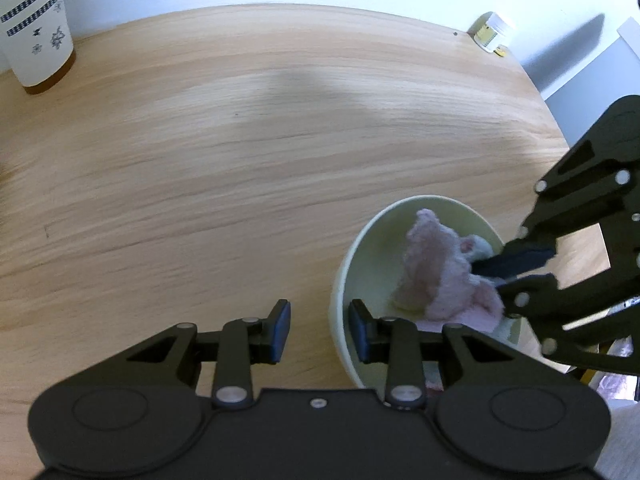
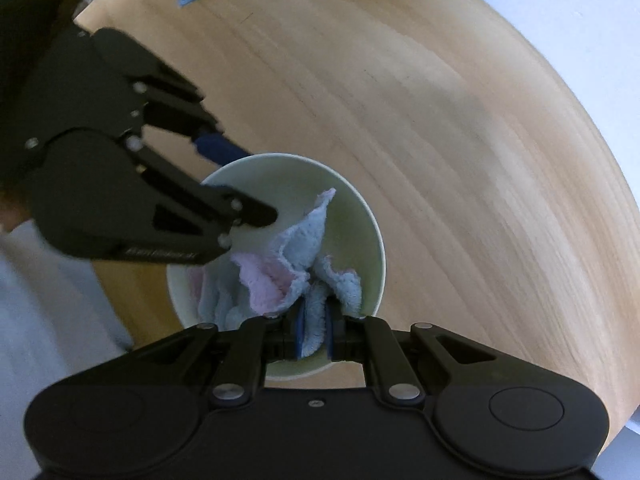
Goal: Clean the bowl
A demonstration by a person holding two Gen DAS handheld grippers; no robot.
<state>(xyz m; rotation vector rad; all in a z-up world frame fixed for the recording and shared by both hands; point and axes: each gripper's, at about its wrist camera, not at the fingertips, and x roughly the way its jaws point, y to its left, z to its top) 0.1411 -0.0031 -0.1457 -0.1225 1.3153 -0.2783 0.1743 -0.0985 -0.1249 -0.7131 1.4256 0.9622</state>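
Right claw: clamped on pink-and-blue terry cloth, cloth bunched inside pale green bowl. Left claw: clamped astride bowl's near rim, one finger inside, one outside. Bowl on wooden desk. Patterned paper cup at desk's far corner.

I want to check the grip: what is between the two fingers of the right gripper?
A fold of the pink-and-blue cloth is pinched between the right gripper fingers, inside the pale green bowl. The right wrist view shows it.
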